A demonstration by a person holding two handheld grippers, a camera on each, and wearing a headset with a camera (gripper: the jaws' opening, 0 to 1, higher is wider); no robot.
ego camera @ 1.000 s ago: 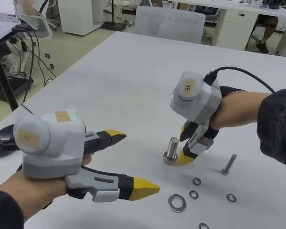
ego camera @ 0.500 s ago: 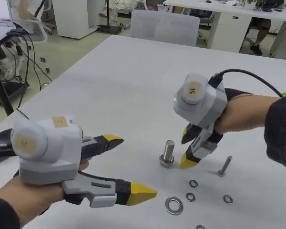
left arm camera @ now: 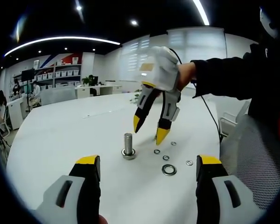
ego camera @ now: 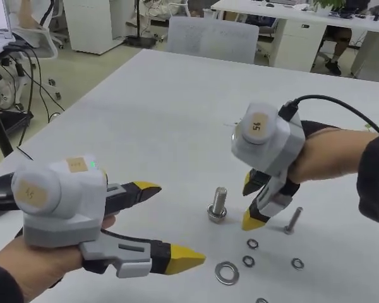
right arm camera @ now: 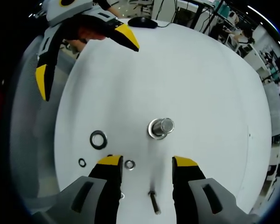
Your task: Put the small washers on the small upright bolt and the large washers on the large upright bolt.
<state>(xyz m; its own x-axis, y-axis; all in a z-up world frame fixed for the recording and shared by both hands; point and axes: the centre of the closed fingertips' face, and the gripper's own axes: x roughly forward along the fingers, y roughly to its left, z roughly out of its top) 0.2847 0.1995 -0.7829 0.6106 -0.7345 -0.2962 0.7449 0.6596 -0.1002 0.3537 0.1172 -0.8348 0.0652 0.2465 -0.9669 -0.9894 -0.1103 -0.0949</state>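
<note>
Left gripper (ego camera: pixel 177 221) low at the near left of the table (ego camera: pixel 164 113), fingers spread wide, holding nothing. Large bolt (ego camera: pixel 218 203) upright at centre; large washer (ego camera: pixel 227 273) flat on the table nearer the person. Right gripper (ego camera: pixel 248 206) just right of that bolt, tips pointing down, fingers partly open, empty. Small washers (ego camera: pixel 248 261) lie loose beneath it; small bolt (ego camera: pixel 292 221) just further right.

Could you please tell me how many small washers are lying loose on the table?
4. In the left gripper view: one small washer beside the large bolt, one near the right gripper, one by the large washer, one farther right. Others may be hidden.
</note>
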